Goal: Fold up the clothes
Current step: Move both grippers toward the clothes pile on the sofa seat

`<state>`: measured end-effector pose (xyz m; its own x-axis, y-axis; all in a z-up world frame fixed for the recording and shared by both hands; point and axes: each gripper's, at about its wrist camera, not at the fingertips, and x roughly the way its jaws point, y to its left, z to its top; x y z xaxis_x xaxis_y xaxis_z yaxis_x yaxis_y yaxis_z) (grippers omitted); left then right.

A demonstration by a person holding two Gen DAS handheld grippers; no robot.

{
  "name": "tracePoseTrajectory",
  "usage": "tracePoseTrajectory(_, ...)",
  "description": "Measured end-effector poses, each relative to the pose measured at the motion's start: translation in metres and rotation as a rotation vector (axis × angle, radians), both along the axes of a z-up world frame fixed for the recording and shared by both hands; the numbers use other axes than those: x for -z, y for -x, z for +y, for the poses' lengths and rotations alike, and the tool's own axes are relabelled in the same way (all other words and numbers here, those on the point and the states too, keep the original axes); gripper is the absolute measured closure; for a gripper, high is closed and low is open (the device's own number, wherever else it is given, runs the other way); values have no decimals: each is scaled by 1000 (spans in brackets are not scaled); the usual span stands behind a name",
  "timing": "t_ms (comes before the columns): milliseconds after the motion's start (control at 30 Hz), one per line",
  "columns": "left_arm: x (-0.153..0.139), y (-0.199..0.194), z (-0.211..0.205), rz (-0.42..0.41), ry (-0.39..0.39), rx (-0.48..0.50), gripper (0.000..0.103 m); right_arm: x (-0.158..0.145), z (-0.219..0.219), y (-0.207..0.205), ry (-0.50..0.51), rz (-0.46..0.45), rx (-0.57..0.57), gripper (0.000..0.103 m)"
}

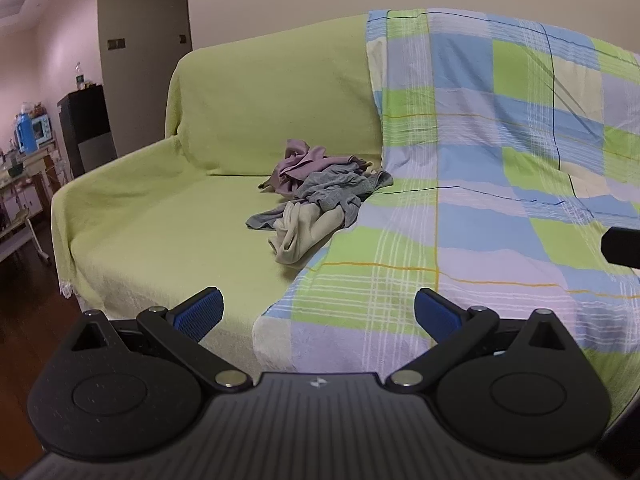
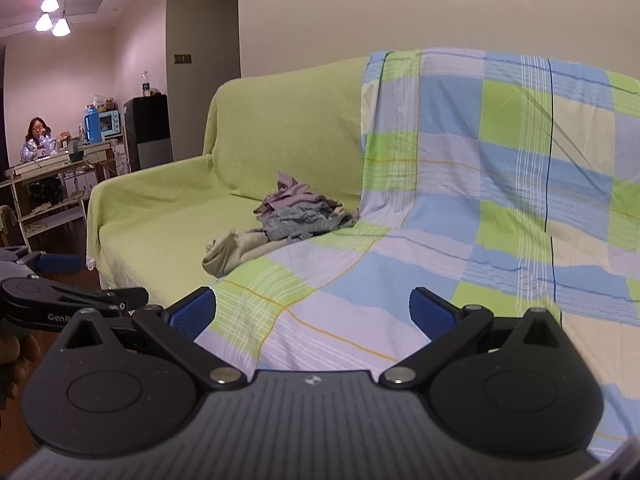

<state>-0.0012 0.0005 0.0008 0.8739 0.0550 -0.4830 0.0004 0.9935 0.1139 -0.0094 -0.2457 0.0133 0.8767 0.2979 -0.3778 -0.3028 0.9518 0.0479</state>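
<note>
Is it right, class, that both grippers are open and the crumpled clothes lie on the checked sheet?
Not quite. The left gripper and right gripper are open, but the crumpled clothes lie on the green sofa cover, beside the checked sheet, as the left wrist view shows.

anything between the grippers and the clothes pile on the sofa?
Nothing visible. Both the left gripper and the right gripper are open and empty, short of the sofa's front edge. Between them and the pile of clothes lies only flat green sofa cover and the checked sheet, which runs alongside the pile.
</note>
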Motion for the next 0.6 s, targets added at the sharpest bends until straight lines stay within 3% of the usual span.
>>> tracePoseTrajectory(100,-3,5,2,-29,19,4,1,-7,-4,6,-21,-61,-8,1)
tracePoseTrajectory(300,-11,8,14,-66,53,-5,1,-15,-10,6,-42,-94,-27,1)
tracePoseTrajectory(600,-3,-45,15,-19,-17,10,1,-21,12,-51,92,-113,-136,1)
